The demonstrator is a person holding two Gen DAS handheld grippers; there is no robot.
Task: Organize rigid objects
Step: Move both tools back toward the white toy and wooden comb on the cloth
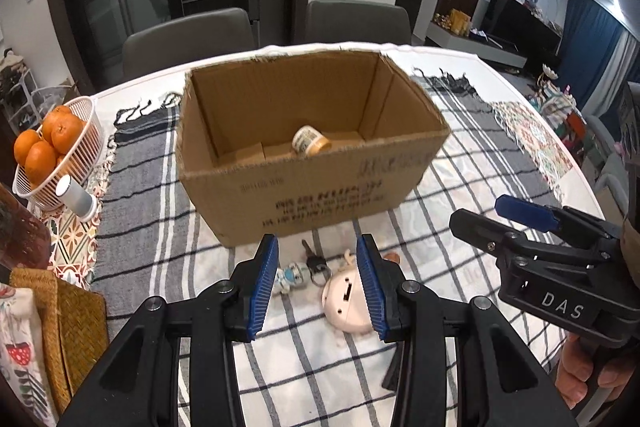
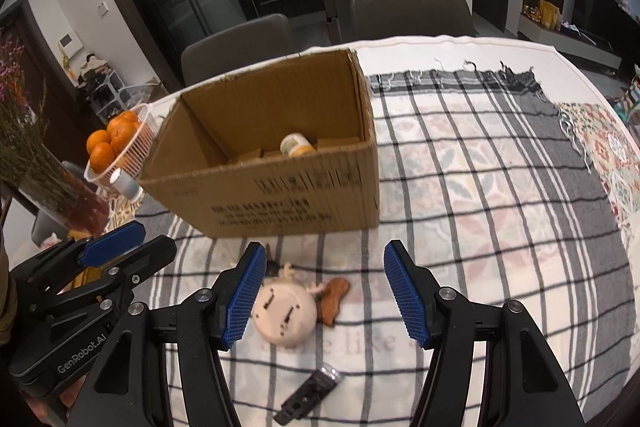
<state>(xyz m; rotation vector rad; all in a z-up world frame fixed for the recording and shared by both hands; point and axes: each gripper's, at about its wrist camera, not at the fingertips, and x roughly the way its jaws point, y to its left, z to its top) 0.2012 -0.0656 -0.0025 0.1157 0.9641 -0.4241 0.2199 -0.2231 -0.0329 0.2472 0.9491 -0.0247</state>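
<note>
The table [image 2: 500, 187], under a checked cloth, carries an open cardboard box [image 1: 304, 187] with a small bottle [image 1: 310, 141] lying inside. A white basket [image 1: 86, 131] of oranges [image 1: 40, 155] stands left of the box. On the cloth in front of the box lie a round cream toy [image 2: 286, 317], a brown piece [image 2: 334, 299], what may be a dark clip [image 2: 310, 393], keys [image 1: 314, 263] and a small figurine [image 1: 292, 277]. The left tongs [image 1: 317, 289] hover partly open, empty. The right tongs [image 2: 325, 297] gape wider, gripping nothing.
</note>
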